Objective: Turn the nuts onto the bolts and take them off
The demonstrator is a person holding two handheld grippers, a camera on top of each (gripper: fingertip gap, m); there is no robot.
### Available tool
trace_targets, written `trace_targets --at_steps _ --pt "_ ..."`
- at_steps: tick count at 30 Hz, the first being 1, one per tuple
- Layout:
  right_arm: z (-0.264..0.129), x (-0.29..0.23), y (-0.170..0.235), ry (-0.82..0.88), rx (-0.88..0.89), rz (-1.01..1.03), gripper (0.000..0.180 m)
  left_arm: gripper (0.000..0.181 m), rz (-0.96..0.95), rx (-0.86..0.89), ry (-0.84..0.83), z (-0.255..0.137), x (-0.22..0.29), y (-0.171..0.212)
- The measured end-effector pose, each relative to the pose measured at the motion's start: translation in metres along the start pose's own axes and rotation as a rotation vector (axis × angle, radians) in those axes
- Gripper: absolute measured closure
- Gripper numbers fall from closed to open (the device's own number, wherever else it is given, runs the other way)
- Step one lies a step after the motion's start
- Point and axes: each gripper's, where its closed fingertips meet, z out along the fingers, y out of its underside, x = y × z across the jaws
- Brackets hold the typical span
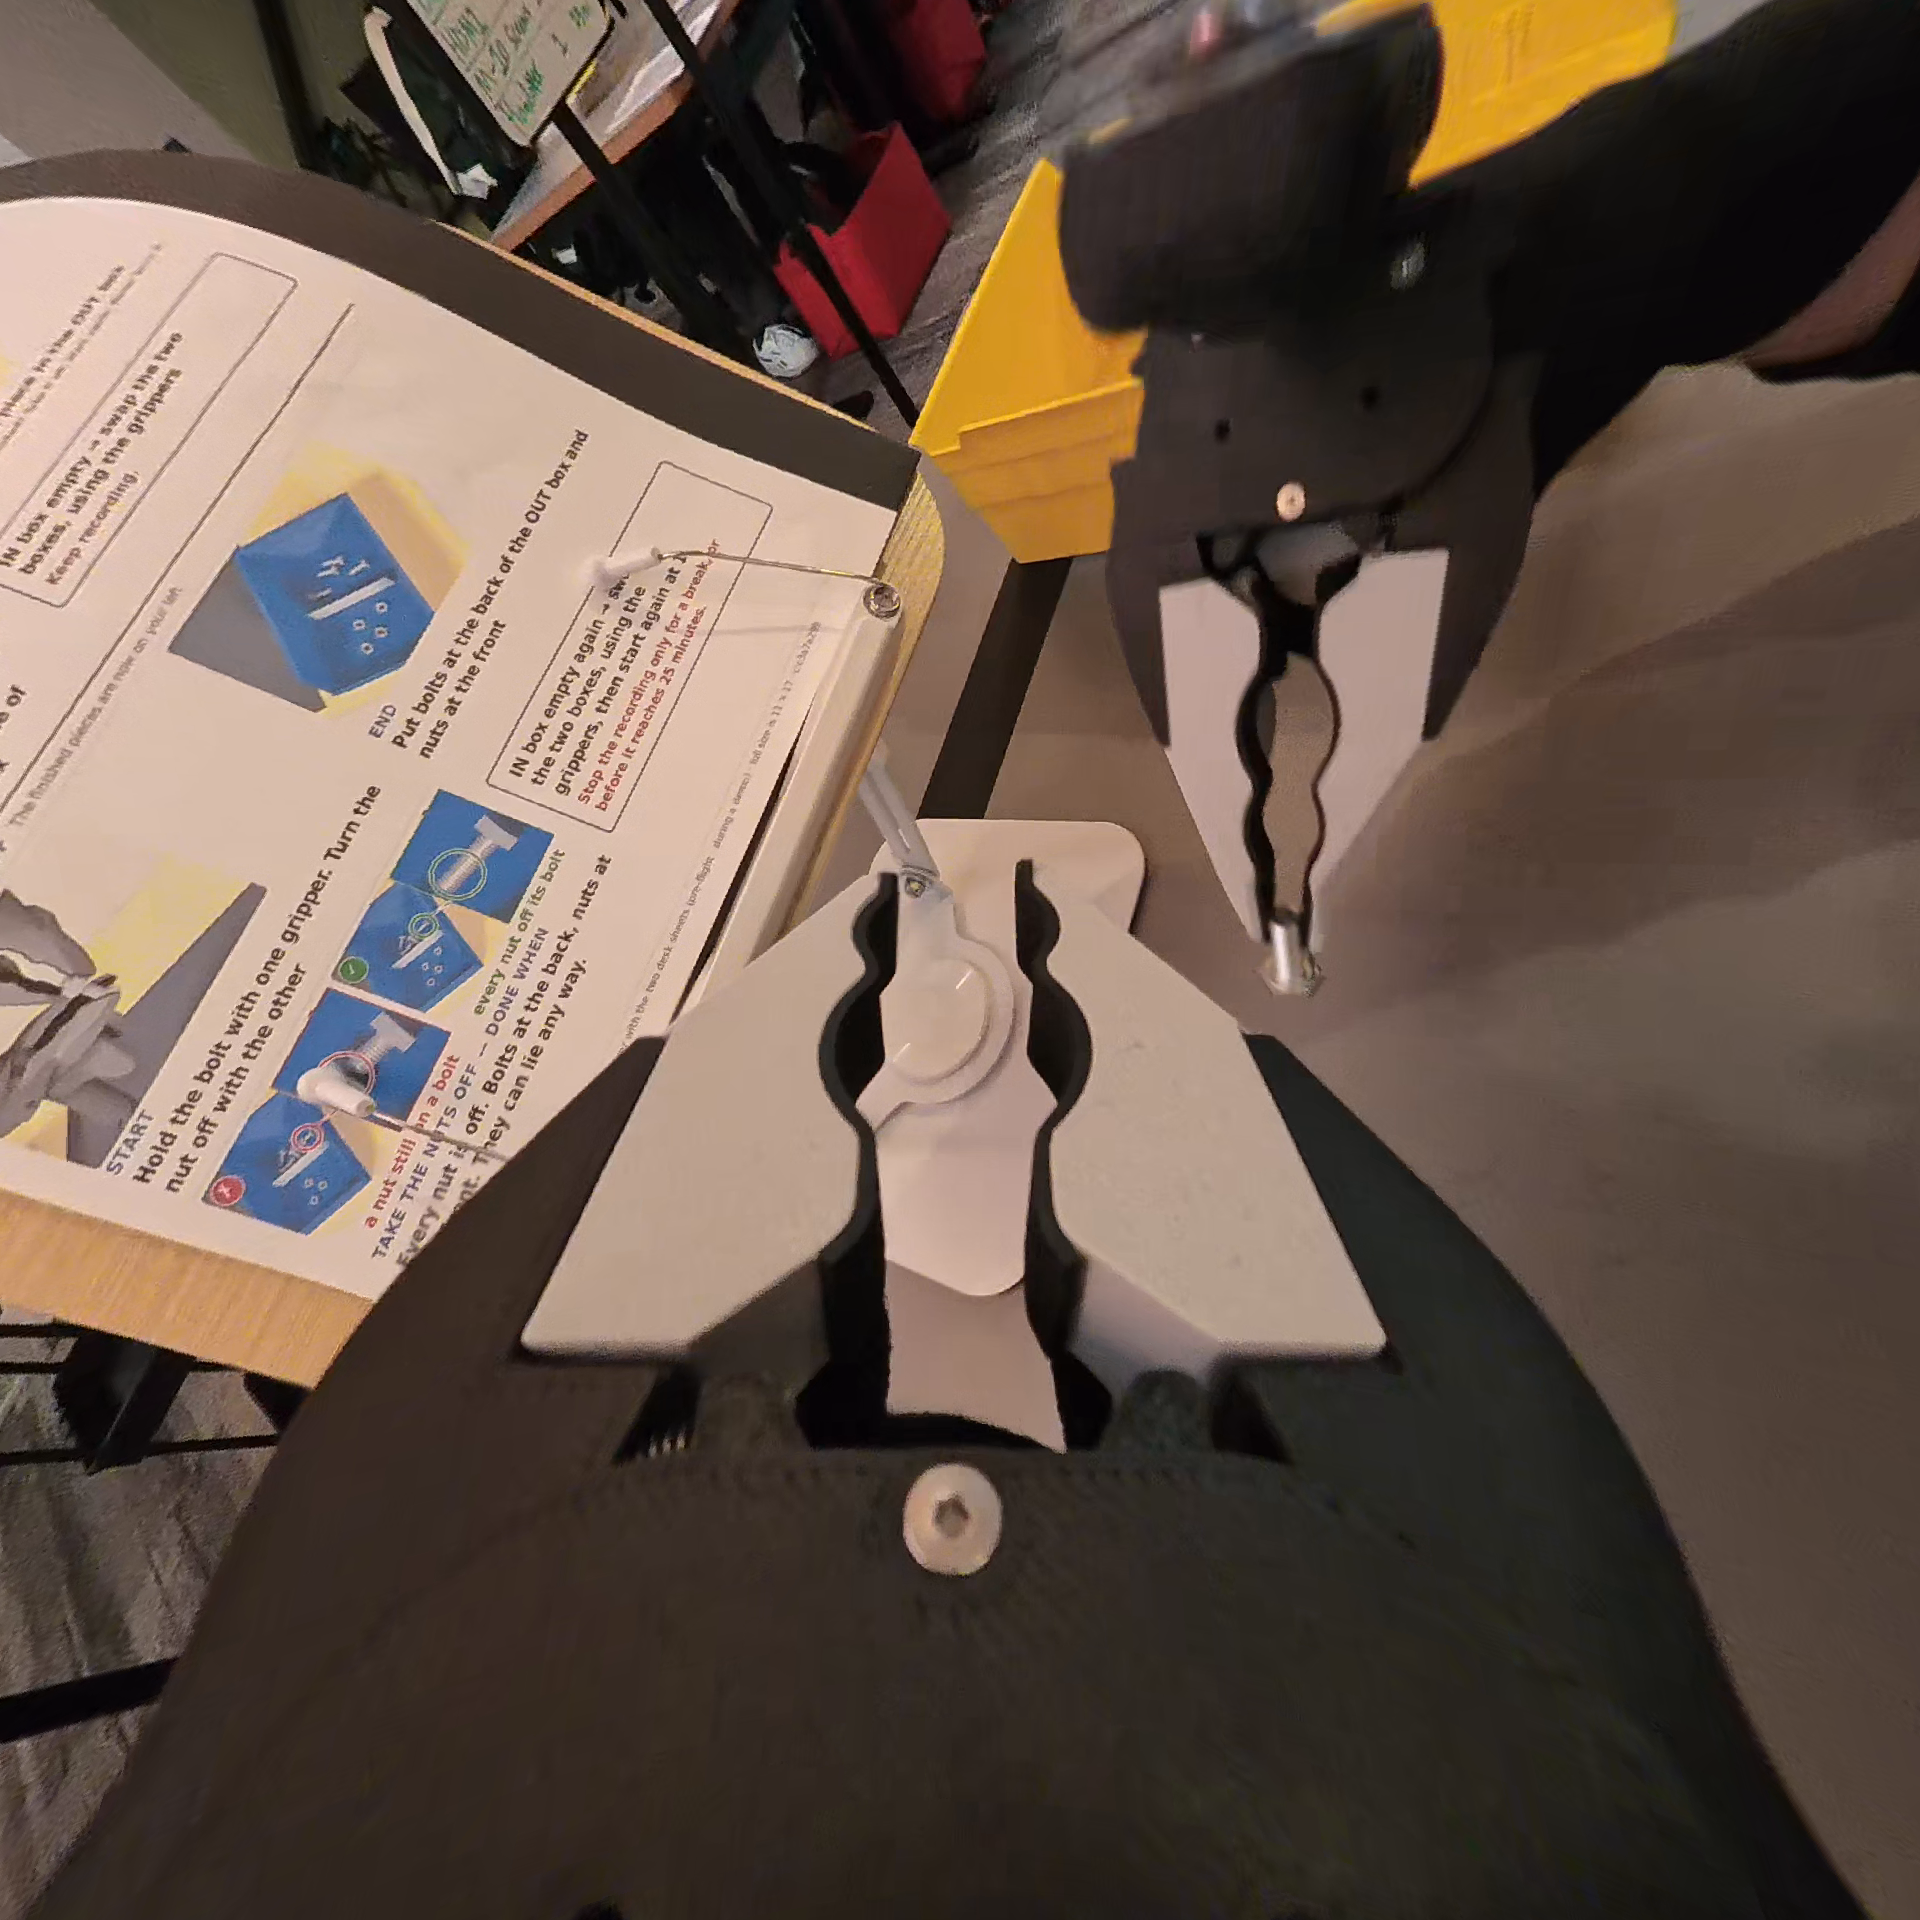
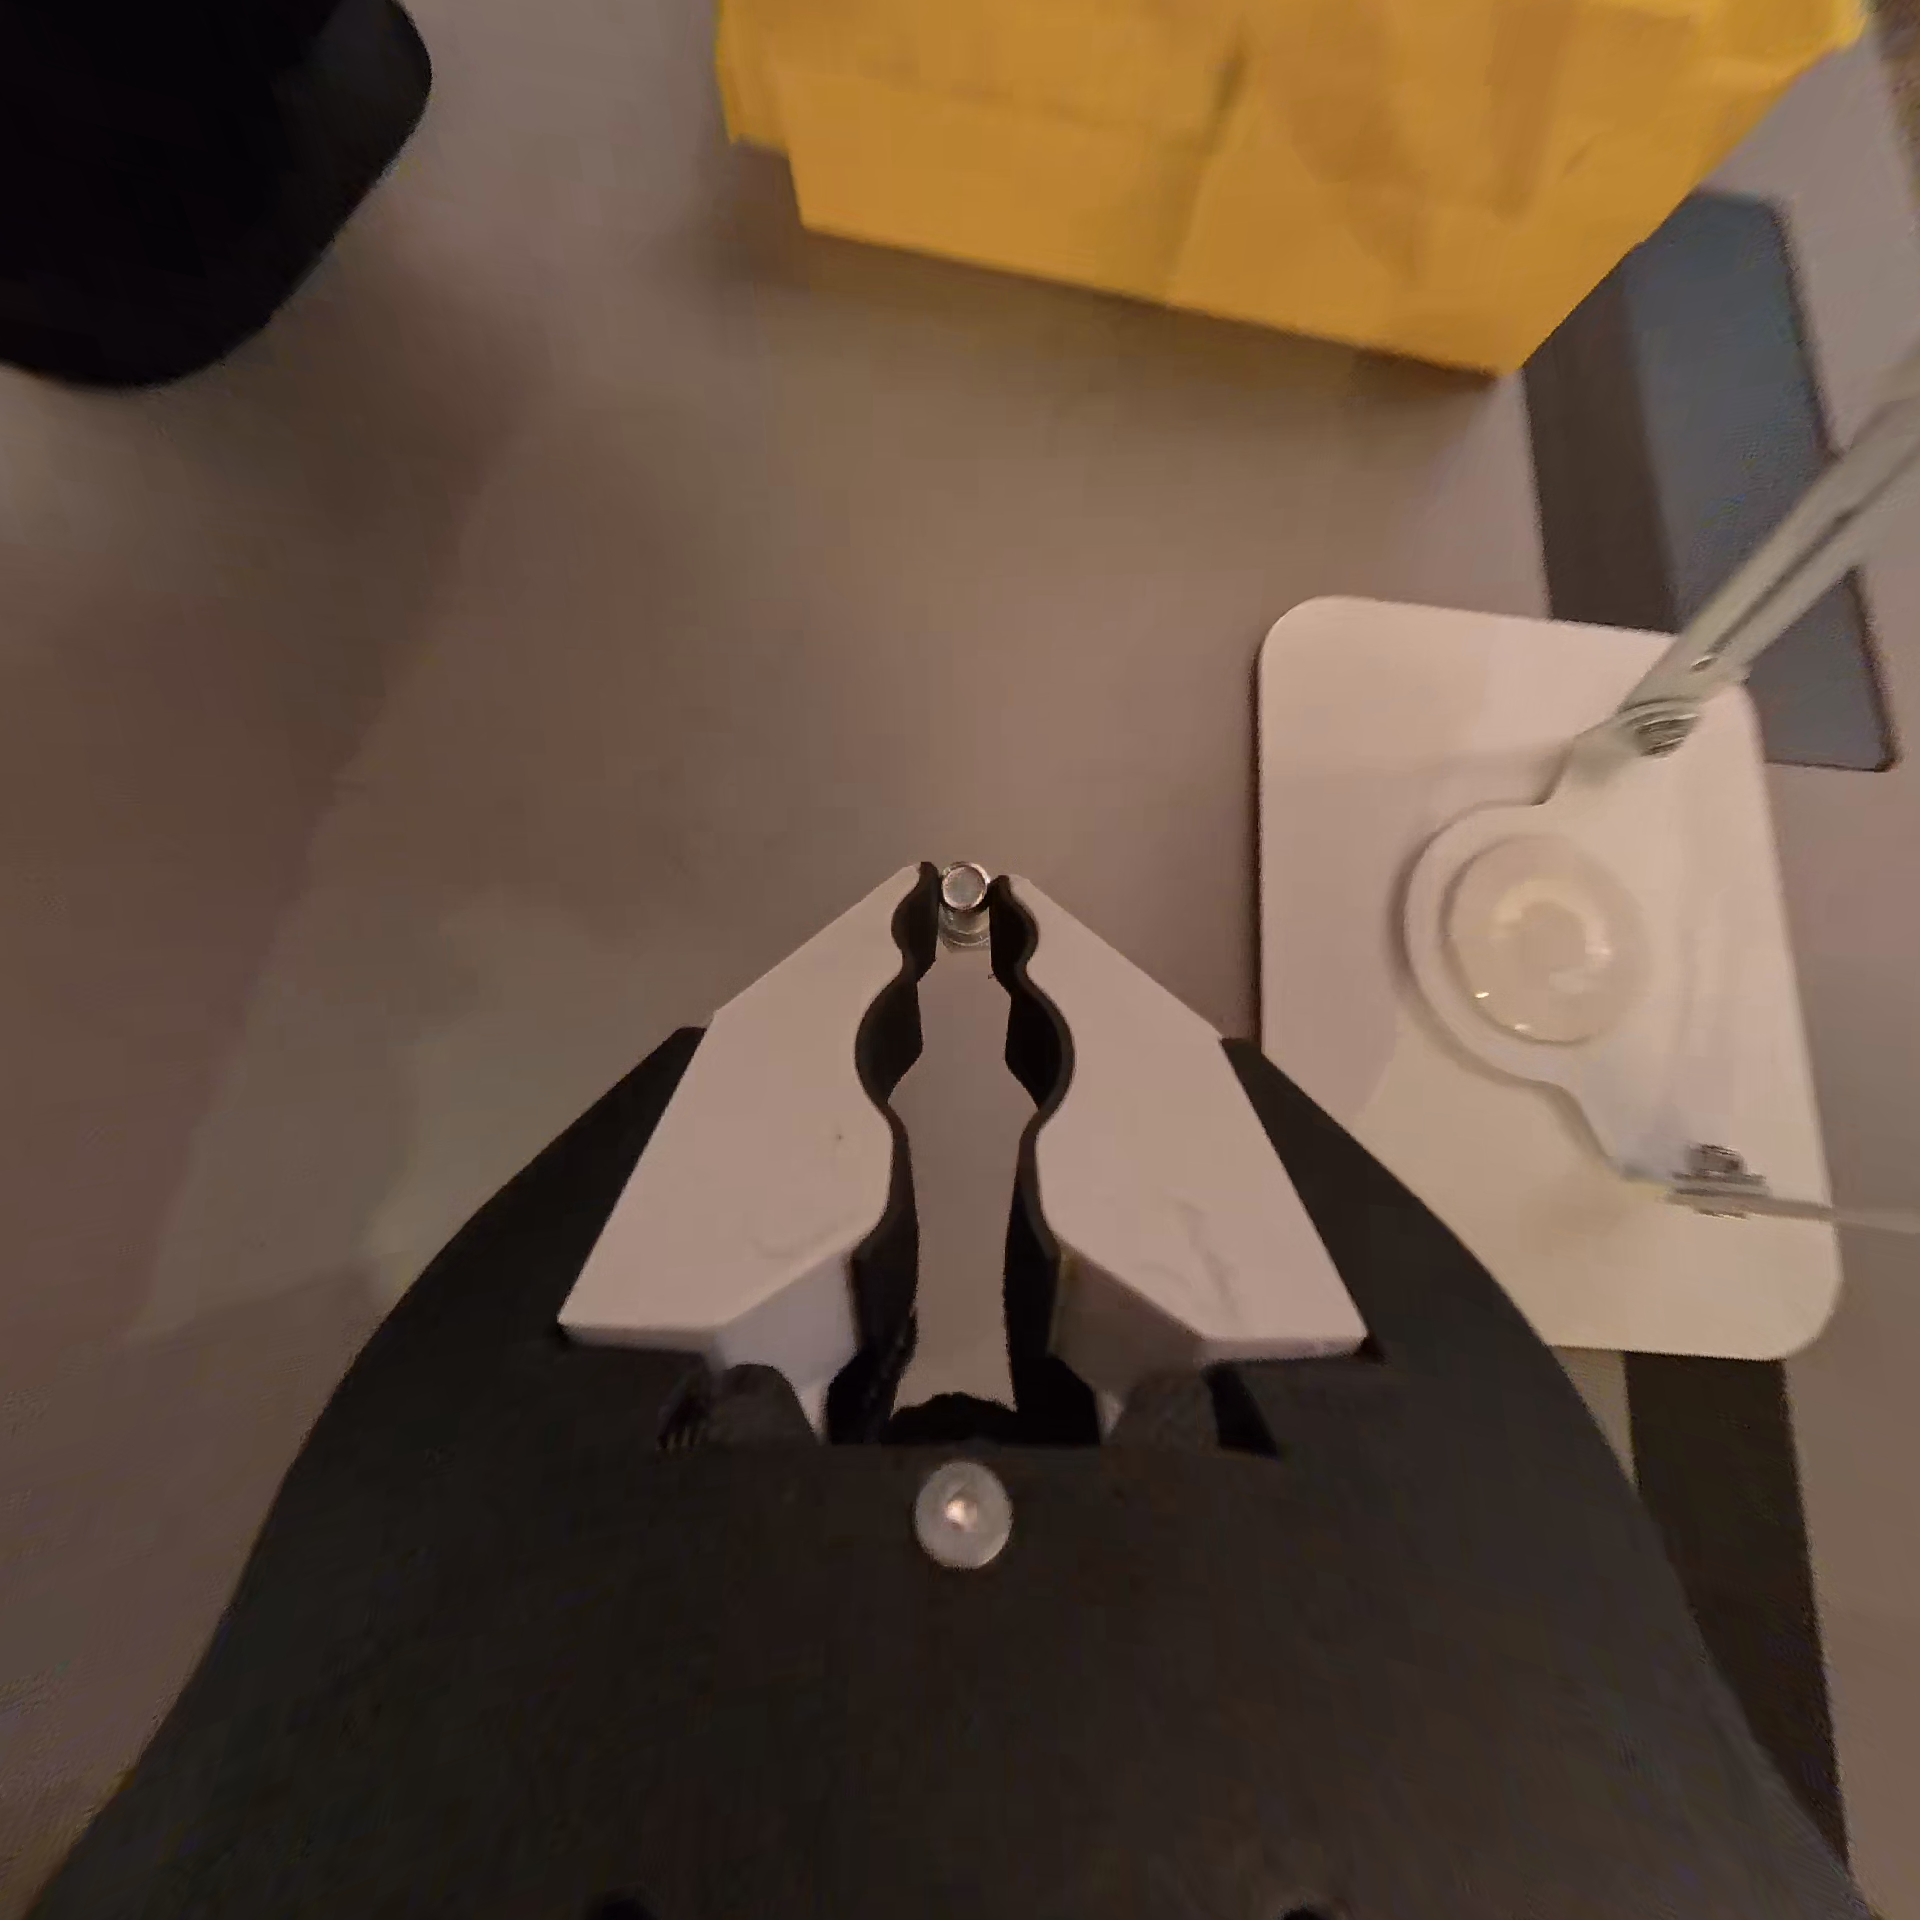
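Observation:
My right gripper (image 2: 963,883) is shut on a small silver bolt (image 2: 963,906), pinched at the very fingertips and held over the grey table. I cannot tell whether a nut sits on it. The left wrist view shows that right gripper (image 1: 1286,928) from the front at the upper right, with the bolt (image 1: 1288,954) sticking out below its tips. My left gripper (image 1: 956,883) is open and empty. It hovers over the white stand base (image 1: 1091,852), to the left of the right gripper and apart from it.
A yellow bin (image 2: 1195,156) stands at the far side of the grey table (image 2: 520,675), and it also shows in the left wrist view (image 1: 1029,416). The white stand base (image 2: 1351,1195) with its metal arm lies right of my right gripper. An instruction sheet (image 1: 364,675) on a wooden board is at the left. A black object (image 2: 156,156) is at the far left.

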Motion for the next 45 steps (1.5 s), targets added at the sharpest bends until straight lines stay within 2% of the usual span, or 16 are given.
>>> trace_targets --at_steps 9,14,16,20,24,31,34,37,42,45 --pt "0.040 -0.014 0.035 -0.084 -0.171 -0.003 0.172 0.160 -0.010 -0.029 -0.010 0.000 -0.005 0.010" --pt "0.048 -0.019 0.038 -0.116 -0.178 0.008 0.172 0.160 -0.008 -0.037 -0.002 0.001 -0.004 0.011" --pt "0.049 -0.020 0.037 -0.121 -0.174 0.013 0.172 0.159 -0.006 -0.040 -0.002 0.001 -0.003 0.011" --pt "0.048 -0.020 0.036 -0.121 -0.174 0.016 0.157 0.159 -0.002 -0.043 -0.004 0.002 -0.003 0.010" --pt "0.043 -0.017 0.031 -0.101 -0.161 0.019 0.151 0.158 0.002 -0.037 -0.025 -0.002 -0.006 0.005" --pt "0.022 0.000 0.029 -0.021 -0.142 0.033 0.153 0.155 0.020 -0.085 -0.140 -0.038 -0.038 0.004" --pt "0.017 0.003 0.029 -0.011 -0.138 0.036 0.154 0.155 -0.013 -0.140 -0.198 -0.071 -0.052 0.023" --pt "0.018 0.002 0.031 -0.015 -0.145 0.036 0.154 0.156 -0.088 -0.217 -0.242 -0.104 -0.059 0.059" --pt "0.020 -0.002 0.030 -0.021 -0.159 0.018 0.154 0.156 -0.247 -0.500 -0.208 -0.138 -0.042 0.157" --pt "0.021 -0.003 0.028 -0.023 -0.157 0.013 0.155 0.157 -0.297 -0.646 -0.146 -0.144 -0.022 0.207"
